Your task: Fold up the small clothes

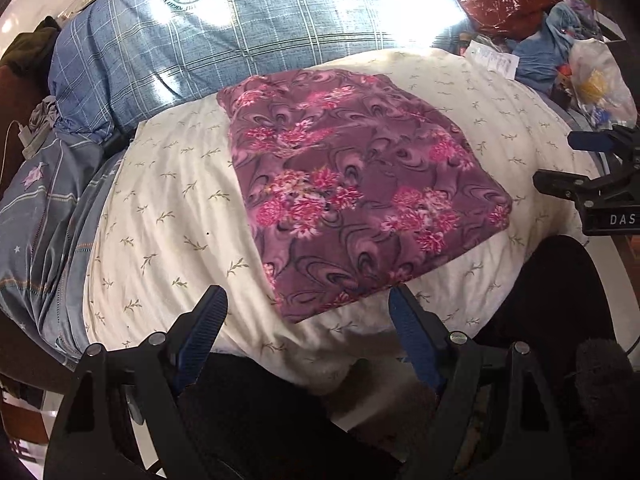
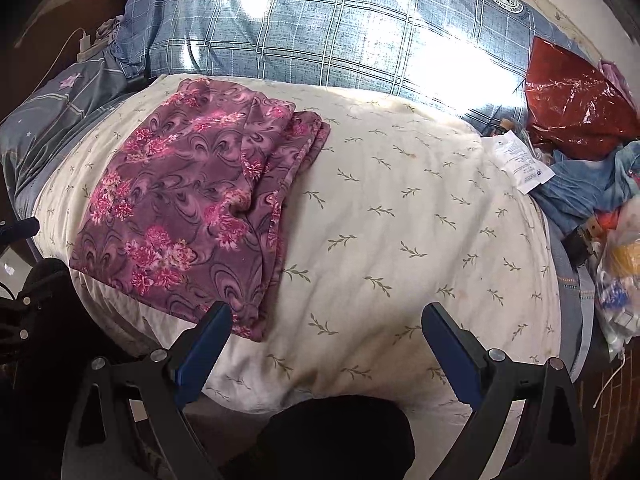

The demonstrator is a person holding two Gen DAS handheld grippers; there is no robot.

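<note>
A purple garment with pink flowers (image 1: 352, 184) lies folded into a flat rectangle on a cream bedspread with small leaf sprigs (image 1: 168, 216). My left gripper (image 1: 306, 294) hovers open just over the garment's near edge, nothing between its blue pads. In the right wrist view the same garment (image 2: 188, 200) lies at the left, its layered folded edge facing right. My right gripper (image 2: 326, 314) stands open above bare bedspread (image 2: 400, 220), to the right of the garment's near corner. The right gripper (image 1: 580, 168) also shows at the right edge of the left wrist view, open.
A blue plaid pillow (image 1: 248, 28) lies behind the garment. A grey-blue star-print cover (image 1: 44, 208) bunches at the left. At the right sit a red plastic bag (image 2: 572, 108), blue clothes (image 2: 588, 188), a paper slip (image 2: 520, 160) and a clear bag (image 2: 624, 276). A dark knee (image 2: 340, 436) is below.
</note>
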